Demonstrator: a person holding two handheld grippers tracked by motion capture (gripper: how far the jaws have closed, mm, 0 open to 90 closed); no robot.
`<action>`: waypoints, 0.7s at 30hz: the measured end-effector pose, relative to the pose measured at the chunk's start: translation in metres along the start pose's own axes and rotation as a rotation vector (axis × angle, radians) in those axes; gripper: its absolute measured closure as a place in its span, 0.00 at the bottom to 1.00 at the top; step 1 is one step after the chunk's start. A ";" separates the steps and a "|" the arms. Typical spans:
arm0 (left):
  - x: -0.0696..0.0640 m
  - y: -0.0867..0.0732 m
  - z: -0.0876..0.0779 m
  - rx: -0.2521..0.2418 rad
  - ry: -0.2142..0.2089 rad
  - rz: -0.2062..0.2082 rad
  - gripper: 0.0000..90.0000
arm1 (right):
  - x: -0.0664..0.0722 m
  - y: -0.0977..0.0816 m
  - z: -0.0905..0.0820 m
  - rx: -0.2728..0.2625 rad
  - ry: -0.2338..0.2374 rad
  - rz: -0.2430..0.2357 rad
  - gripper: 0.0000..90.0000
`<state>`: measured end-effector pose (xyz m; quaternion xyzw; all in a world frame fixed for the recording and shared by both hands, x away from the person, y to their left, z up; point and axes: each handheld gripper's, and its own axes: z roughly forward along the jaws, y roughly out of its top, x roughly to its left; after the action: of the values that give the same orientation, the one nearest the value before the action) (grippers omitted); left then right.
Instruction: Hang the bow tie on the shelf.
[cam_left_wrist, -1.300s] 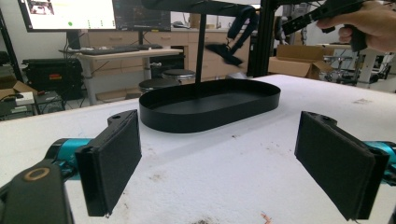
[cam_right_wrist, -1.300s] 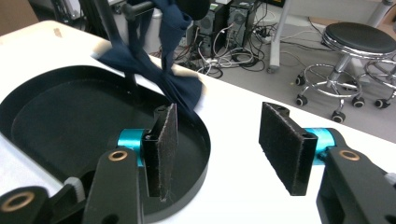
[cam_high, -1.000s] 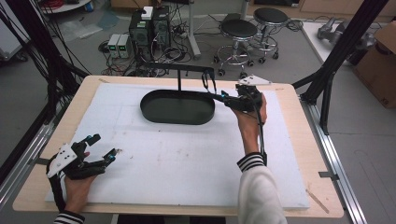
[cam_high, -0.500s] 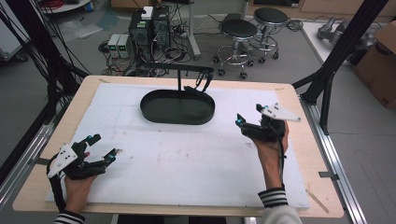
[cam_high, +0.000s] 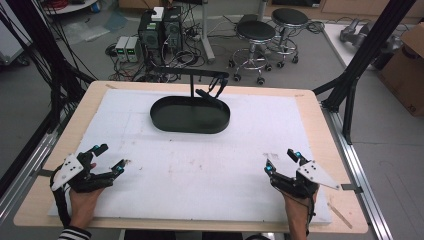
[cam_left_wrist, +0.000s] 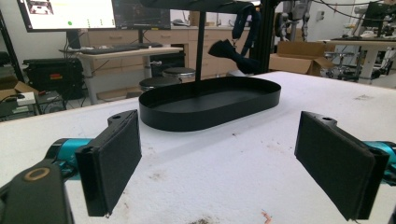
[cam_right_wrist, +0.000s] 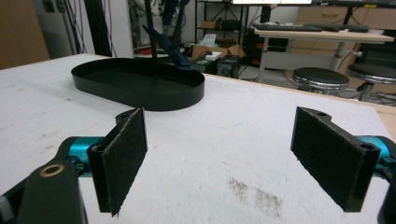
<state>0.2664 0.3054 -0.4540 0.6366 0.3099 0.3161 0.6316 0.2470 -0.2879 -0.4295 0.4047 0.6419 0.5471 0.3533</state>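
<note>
Jaws of left gripper (cam_high: 111, 159) and right gripper (cam_high: 281, 161) gape empty near tray (cam_high: 190, 116)

High view: fixed above the near edge of the table (cam_high: 310, 107), facing forward and down; takes in the whole white tabletop plus floor, stools (cam_high: 256, 31) and computer gear beyond the far edge.

Left gripper view: low, just over the white surface at the near left corner, facing along its own wide-apart jaws toward the black oval tray (cam_left_wrist: 210, 105), which sits near.

Right gripper view: equally low at the near right corner, aimed across the surface at the same tray (cam_right_wrist: 140, 84).

Shared by all three: tray (cam_high: 190, 115), the upright stand (cam_high: 192, 82) behind it, and the stained white top.
</note>
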 end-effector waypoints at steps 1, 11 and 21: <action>0.000 0.000 0.000 0.002 -0.001 0.002 0.17 | 0.001 -0.002 -0.001 0.000 -0.002 0.009 0.19; 0.000 0.000 0.000 0.002 0.000 0.001 0.16 | -0.002 -0.015 -0.001 -0.033 -0.022 0.006 0.18; 0.000 0.000 0.000 0.005 0.003 0.000 0.16 | 0.000 -0.022 0.002 -0.030 -0.044 -0.014 0.14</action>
<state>0.2666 0.3051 -0.4539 0.6377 0.3113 0.3162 0.6296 0.2456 -0.2885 -0.4513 0.4069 0.6284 0.5453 0.3771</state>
